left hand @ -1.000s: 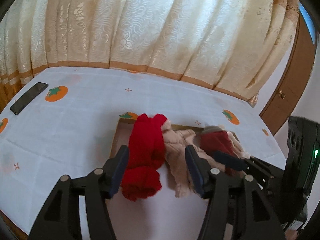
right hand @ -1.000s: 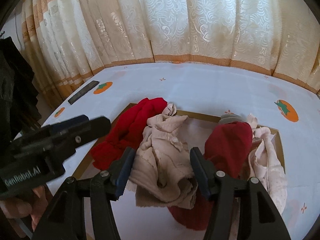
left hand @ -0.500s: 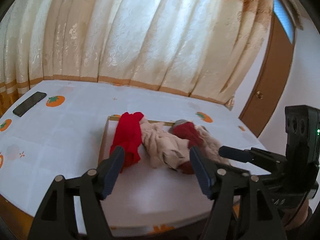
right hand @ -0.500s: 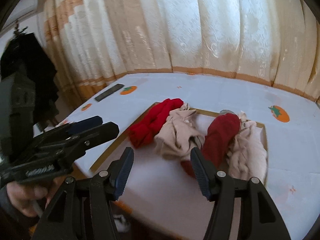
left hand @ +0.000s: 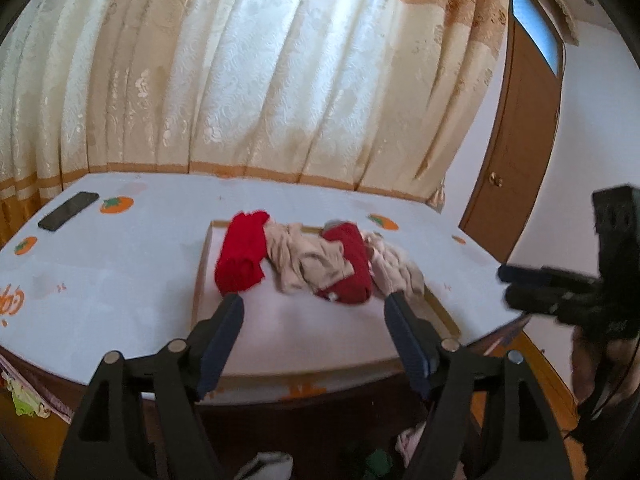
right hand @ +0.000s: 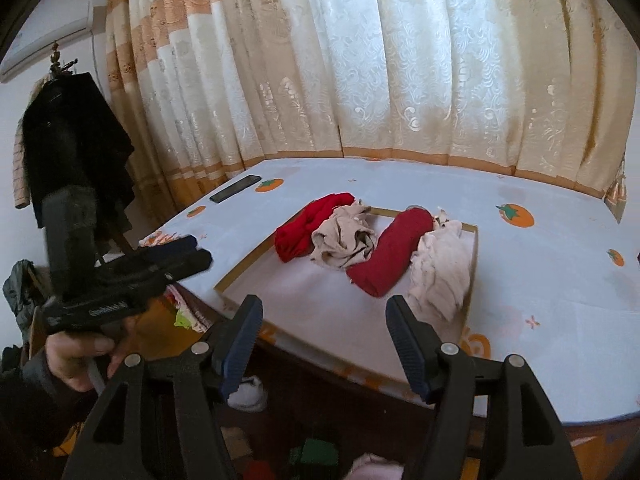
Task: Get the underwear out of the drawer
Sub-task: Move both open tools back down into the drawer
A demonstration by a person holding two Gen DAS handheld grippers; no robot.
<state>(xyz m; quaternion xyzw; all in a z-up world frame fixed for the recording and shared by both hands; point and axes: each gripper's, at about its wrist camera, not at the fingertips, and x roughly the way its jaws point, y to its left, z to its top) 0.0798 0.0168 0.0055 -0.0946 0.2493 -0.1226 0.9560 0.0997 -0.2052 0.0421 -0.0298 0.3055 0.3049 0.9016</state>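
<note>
Curtain (left hand: 248, 80) fills the upper frame in both views. Only the left wrist view shows the brown door (left hand: 528, 128) at upper right; only the right wrist view shows the dark coat (right hand: 72, 140) hanging at upper left and a hand (right hand: 80, 354) at lower left gripping the other tool's handle.

Tabletop (left hand: 100, 272) with a white cloth and orange fruit prints spans mid-frame. A shallow wood-rimmed drawer (left hand: 202, 264) lies on it at centre, near the front edge. A dark phone (left hand: 68, 211) lies on the cloth at far left, well apart from the drawer.

Underwear sits in a row across the drawer's far half: bright red piece (left hand: 240, 256) at left, beige piece (left hand: 308, 260) next to it, dark red roll (left hand: 352, 268) overlapping the beige, pale pink piece (left hand: 396, 264) at right. The right wrist view shows the pale one draped toward the drawer's right rim.

Left tool (left hand: 314, 312) is at lower centre of its view, jaws wide apart and just been opening, nothing between the pads; the row lies beyond the tips, not touching. Right tool (right hand: 324, 316) likewise: jaws spread, just been opening, empty, tips short of the dark red roll and pale piece. Each tool appears at the side of the other's view, off the tabletop edge.

Clothing scraps on the floor at bottom frame, blurred.
</note>
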